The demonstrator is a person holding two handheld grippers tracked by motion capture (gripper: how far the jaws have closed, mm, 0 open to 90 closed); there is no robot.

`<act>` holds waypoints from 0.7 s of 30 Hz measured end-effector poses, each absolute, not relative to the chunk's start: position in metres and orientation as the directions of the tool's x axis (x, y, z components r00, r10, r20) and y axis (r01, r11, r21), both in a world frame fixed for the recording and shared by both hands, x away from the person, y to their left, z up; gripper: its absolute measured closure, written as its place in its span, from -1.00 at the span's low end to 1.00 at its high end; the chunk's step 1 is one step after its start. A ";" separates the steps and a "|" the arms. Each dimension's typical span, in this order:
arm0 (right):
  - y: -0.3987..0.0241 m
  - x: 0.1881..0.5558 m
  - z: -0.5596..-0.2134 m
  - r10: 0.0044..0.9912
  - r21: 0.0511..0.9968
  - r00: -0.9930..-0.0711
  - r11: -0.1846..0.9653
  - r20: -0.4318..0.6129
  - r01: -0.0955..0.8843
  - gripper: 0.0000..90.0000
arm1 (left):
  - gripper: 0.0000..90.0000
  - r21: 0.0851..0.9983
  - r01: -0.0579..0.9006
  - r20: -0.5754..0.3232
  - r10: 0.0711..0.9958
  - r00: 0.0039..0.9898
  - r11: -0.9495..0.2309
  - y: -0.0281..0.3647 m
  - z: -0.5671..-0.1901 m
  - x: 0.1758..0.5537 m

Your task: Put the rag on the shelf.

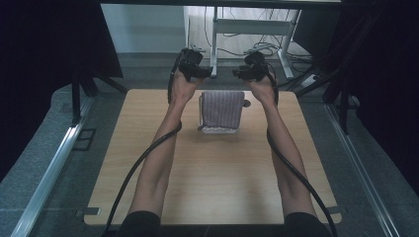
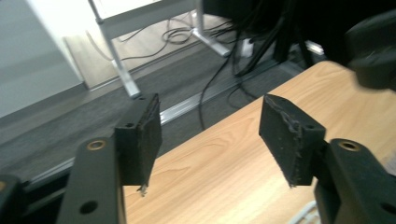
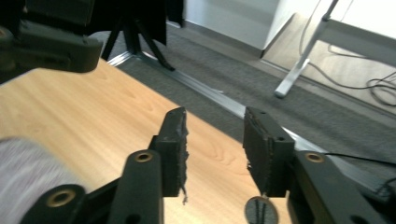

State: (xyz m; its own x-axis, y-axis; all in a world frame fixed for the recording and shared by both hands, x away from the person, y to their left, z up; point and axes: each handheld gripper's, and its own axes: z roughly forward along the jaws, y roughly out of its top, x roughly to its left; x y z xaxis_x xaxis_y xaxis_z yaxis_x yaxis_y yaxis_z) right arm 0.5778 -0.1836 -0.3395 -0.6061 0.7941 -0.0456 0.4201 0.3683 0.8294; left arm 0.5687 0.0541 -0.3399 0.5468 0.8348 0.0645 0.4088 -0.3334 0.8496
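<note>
left gripper (image 1: 206,72) jaws wide, empty | right gripper (image 1: 238,73) jaws parted narrower, empty | both raised over table's (image 1: 207,168) far edge | folded striped cloth (image 1: 221,109) lying between forearms

Worktop (image 1: 207,182): pale wood-grain laminate, smooth, low sheen. Folded cloth (image 1: 222,108): woven fabric, finely striped, matt. Left gripper (image 2: 210,135) fingers (image 2: 285,135): matt black rubbery pads, edges rough and frayed. Floor (image 1: 59,197): grey carpet, matt, with metal rails.
</note>
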 end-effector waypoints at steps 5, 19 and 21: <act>-0.186 0.568 -0.347 0.771 0.828 -0.636 0.348 0.014 0.439 0.03 | -0.34 0.847 0.392 0.070 0.807 0.587 -0.359 0.051 -0.338 0.555; -0.193 0.548 -0.358 0.749 0.845 -0.658 0.305 0.072 0.439 -0.29 | -0.57 0.835 0.382 0.058 0.754 0.654 -0.396 0.046 -0.345 0.534; -0.195 0.544 -0.359 0.746 0.848 -0.662 0.309 0.065 0.430 -0.33 | -0.59 0.834 0.383 0.053 0.750 0.659 -0.397 0.047 -0.346 0.531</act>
